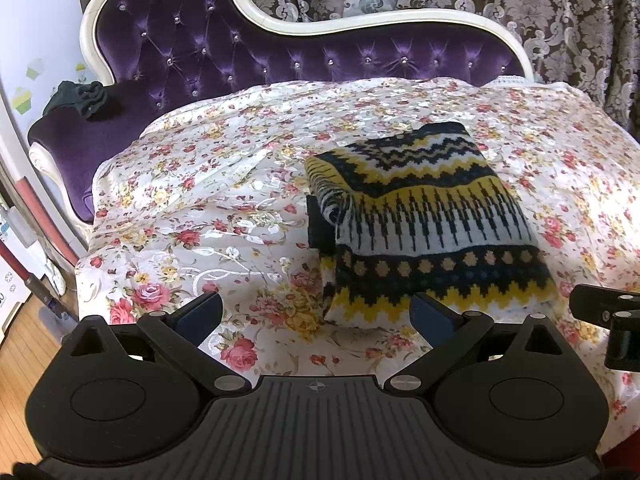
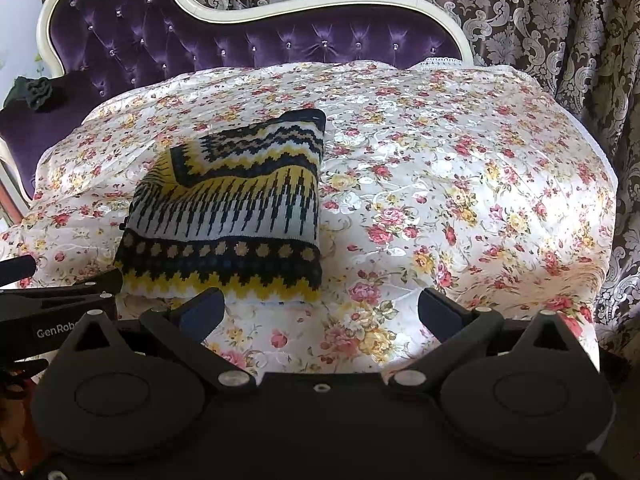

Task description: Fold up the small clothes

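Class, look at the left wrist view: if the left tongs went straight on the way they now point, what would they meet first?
Probably the folded knit sweater: its near left corner lies just ahead between the open left tongs, on the floral bedspread. Depth is unclear, so they might touch the bedspread first.

Sweater [image 1: 424, 224] lies on bedspread [image 1: 208, 208] (before headboard [image 1: 240, 52]).

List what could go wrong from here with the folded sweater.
1. The sweater lies folded on a glossy floral cover; a nudge may slide it or spill the fold.
2. A dark layer sticks out at its left edge and may snag the open left gripper beside it.
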Demonstrator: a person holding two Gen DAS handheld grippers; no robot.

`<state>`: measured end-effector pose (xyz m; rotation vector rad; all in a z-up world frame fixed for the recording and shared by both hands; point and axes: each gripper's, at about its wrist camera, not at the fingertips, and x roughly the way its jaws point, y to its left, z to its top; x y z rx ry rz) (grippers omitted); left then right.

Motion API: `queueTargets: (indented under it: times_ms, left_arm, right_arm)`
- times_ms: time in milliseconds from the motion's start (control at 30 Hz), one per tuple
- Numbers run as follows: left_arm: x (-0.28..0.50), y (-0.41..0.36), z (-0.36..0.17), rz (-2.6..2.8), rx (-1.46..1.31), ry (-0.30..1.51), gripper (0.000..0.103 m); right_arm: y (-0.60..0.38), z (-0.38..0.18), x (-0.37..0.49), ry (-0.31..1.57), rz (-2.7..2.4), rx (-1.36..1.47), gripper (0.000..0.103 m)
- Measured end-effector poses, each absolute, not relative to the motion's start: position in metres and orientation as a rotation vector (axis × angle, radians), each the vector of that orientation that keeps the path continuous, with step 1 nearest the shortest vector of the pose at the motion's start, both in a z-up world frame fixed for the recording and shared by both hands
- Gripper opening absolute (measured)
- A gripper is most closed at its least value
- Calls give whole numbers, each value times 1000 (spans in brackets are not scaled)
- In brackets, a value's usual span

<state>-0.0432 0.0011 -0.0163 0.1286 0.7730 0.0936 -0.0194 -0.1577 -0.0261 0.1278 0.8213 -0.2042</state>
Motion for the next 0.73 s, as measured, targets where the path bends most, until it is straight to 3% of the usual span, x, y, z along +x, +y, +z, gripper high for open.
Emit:
queueTargets:
  times_ms: [733]
  left_arm:
    - [-45, 0, -15, 92, 133, 772, 101]
  right_arm:
    - [-155, -26, -20, 822, -195, 140, 102]
